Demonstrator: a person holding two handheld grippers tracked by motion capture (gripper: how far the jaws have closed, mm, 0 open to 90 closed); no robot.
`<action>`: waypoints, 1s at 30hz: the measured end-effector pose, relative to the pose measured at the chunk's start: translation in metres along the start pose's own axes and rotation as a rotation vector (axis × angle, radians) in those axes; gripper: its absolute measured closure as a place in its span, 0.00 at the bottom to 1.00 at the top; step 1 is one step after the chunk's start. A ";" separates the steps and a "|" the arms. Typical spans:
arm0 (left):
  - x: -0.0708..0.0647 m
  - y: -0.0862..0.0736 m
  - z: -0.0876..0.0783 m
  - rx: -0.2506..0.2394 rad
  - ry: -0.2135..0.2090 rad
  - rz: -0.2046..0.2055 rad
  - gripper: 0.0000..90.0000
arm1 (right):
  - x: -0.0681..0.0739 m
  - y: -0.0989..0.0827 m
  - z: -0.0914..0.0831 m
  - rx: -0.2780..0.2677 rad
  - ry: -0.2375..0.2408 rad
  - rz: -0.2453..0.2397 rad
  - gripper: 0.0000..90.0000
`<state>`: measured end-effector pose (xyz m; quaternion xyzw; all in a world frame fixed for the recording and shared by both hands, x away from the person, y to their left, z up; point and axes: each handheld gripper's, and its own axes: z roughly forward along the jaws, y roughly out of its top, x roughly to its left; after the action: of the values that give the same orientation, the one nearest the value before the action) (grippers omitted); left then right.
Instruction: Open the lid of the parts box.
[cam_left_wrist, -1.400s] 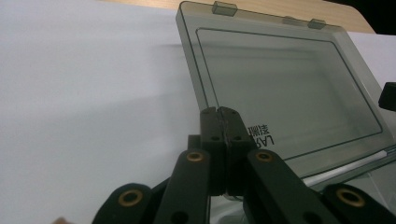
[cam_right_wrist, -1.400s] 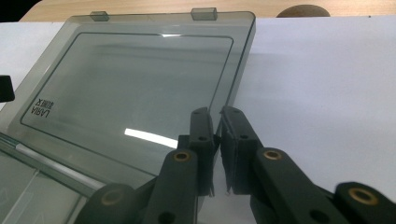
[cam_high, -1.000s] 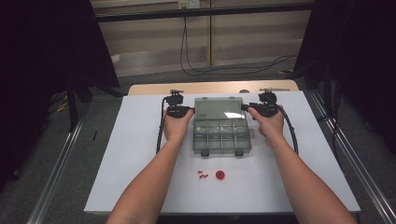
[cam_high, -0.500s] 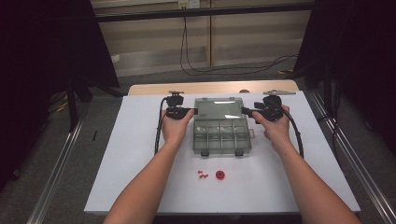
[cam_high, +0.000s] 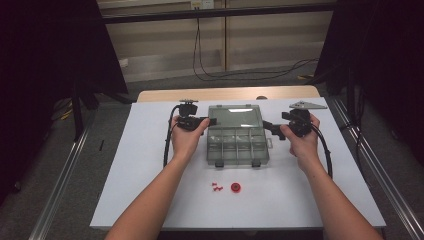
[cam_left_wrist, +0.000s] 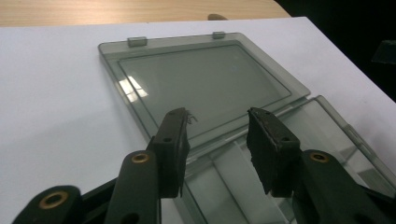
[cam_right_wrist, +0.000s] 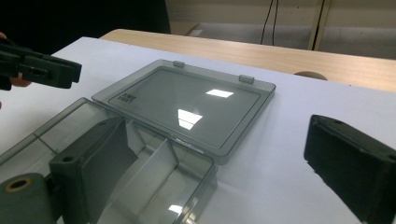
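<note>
A smoky clear organizer box (cam_high: 238, 146) lies open mid-table, its lid (cam_high: 234, 116) flat on the white table behind the divided base. My left gripper (cam_high: 212, 121) is at the box's left side. In the left gripper view my left gripper (cam_left_wrist: 224, 126) hovers over the hinge line where lid (cam_left_wrist: 205, 84) meets base; its jaws have just been opening and hold nothing. My right gripper (cam_high: 267, 125) stands off the box's right side. My right gripper (cam_right_wrist: 219, 140) has also just been opening: jaws wide, one over a compartment, one over bare table, gripping nothing. The left gripper (cam_right_wrist: 46, 70) shows beyond the lid (cam_right_wrist: 187, 100).
A few small red parts (cam_high: 217, 187) and a red wheel (cam_high: 235, 187) lie on the white table (cam_high: 130, 190) in front of the box. A wooden strip (cam_high: 165, 95) runs along the far edge. Metal rails (cam_high: 372, 170) flank both sides of the table.
Both grippers have opened. The right hand has drawn away to the right of the box. The left hand has barely shifted. The lid lies flat throughout.
</note>
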<state>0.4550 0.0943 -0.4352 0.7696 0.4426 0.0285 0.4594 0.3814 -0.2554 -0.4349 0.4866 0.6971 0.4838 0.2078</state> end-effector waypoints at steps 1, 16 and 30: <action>0.000 0.000 -0.001 0.005 -0.002 0.009 0.62 | 0.002 -0.001 -0.003 -0.008 -0.006 -0.006 0.04; -0.016 -0.008 -0.013 0.047 -0.050 0.122 0.41 | 0.012 -0.013 -0.046 -0.059 -0.042 -0.044 0.00; -0.035 -0.015 -0.016 0.089 -0.079 0.186 0.18 | 0.010 -0.032 -0.079 -0.086 -0.049 -0.029 0.00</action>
<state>0.4170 0.0834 -0.4245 0.8273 0.3518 0.0210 0.4374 0.3016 -0.2854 -0.4264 0.4787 0.6774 0.4981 0.2528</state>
